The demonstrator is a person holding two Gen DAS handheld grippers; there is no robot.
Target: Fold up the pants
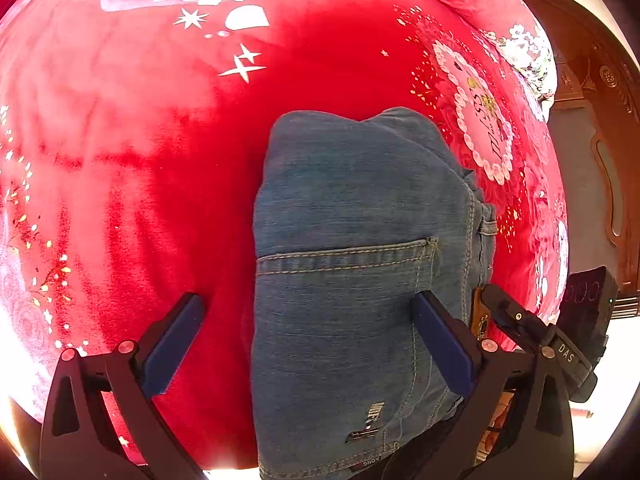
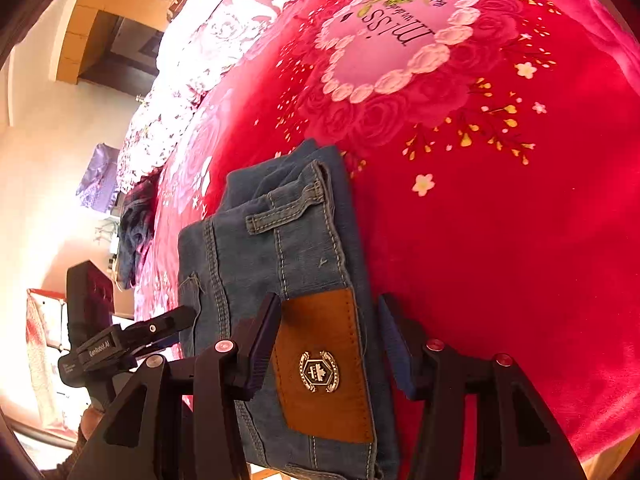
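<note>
Blue jeans (image 1: 352, 200) lie folded into a compact stack on a red blanket (image 1: 140, 160), back pocket up. My left gripper (image 1: 308, 300) is open wide above them. One of its fingers hangs over the blanket and the other over the denim, with the stack's left edge between them. My right gripper (image 2: 328, 300) is open. Its fingers stand on either side of the waistband end of the jeans (image 2: 280, 248), where a brown leather patch (image 2: 324, 360) shows, and neither pad presses on the cloth. Each gripper shows in the other's view: the right gripper (image 1: 520, 320) and the left gripper (image 2: 160, 324).
The red blanket (image 2: 500, 260) has a heart motif (image 2: 392, 36) beyond the jeans. A floral quilt (image 2: 192, 80) lies along the bed's far side, with a heap of dark clothes (image 2: 136, 232) near it. Dark wooden furniture (image 1: 600, 120) stands past the bed's edge.
</note>
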